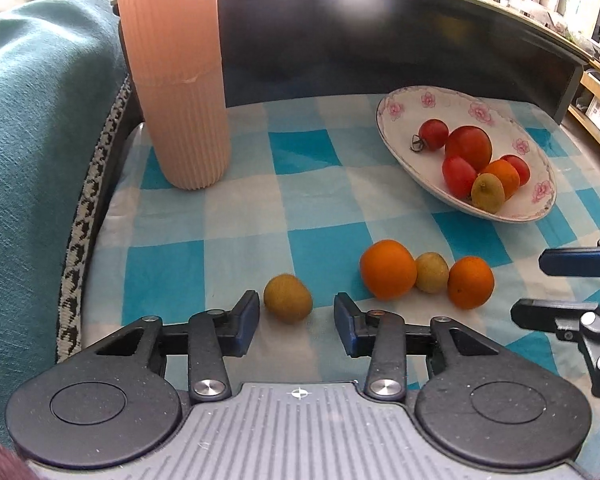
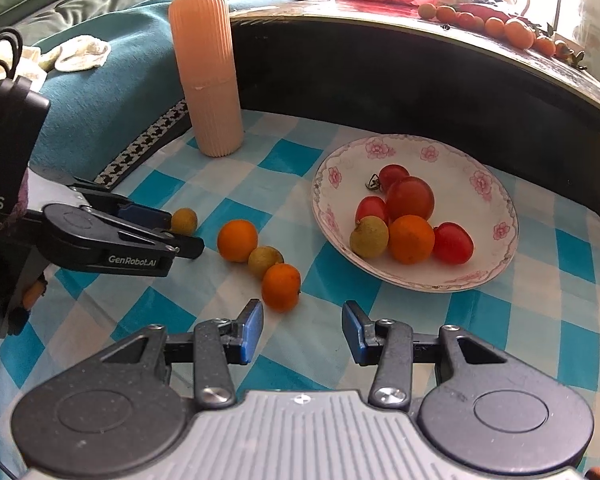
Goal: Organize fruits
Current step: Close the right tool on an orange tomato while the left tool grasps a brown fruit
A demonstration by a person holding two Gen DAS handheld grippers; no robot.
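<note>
Hard to make out: the fruit kinds. The small brownish-green ones could be kiwis or longans; cannot tell. A row of orange and red fruits (image 2: 516, 32) lies on the dark shelf at 1 o'clock, washed out by window glare. The pink ribbed cylinder (image 1: 172, 72) is cut off at the top in the left wrist view.

Flowered plate (image 2: 484, 184) at 2 o'clock on the checked cloth (image 1: 236, 216). In it: four red tomato-like fruits, the largest (image 2: 410, 198) in the middle, one orange fruit (image 2: 411, 239), one brownish-green fruit (image 2: 369, 237); all bunched together, touching.

Loose on the cloth: a lone green-brown fruit (image 1: 288, 298) between the spread fingers of the left gripper (image 1: 296, 320), near the fingertips, no contact visible. At 1 o'clock from it, a touching row: large orange (image 1: 388, 275), small green fruit (image 1: 431, 272), smaller orange (image 1: 470, 282).

Right gripper (image 2: 302, 330) fingers also wide apart, pinching nothing; the smaller orange sits just beyond its left fingertip.

Edges: teal blanket (image 1: 40, 120) banks up at 9 o'clock, dark wall of the shelf closes 12 o'clock. Bare cloth between cylinder and plate.
</note>
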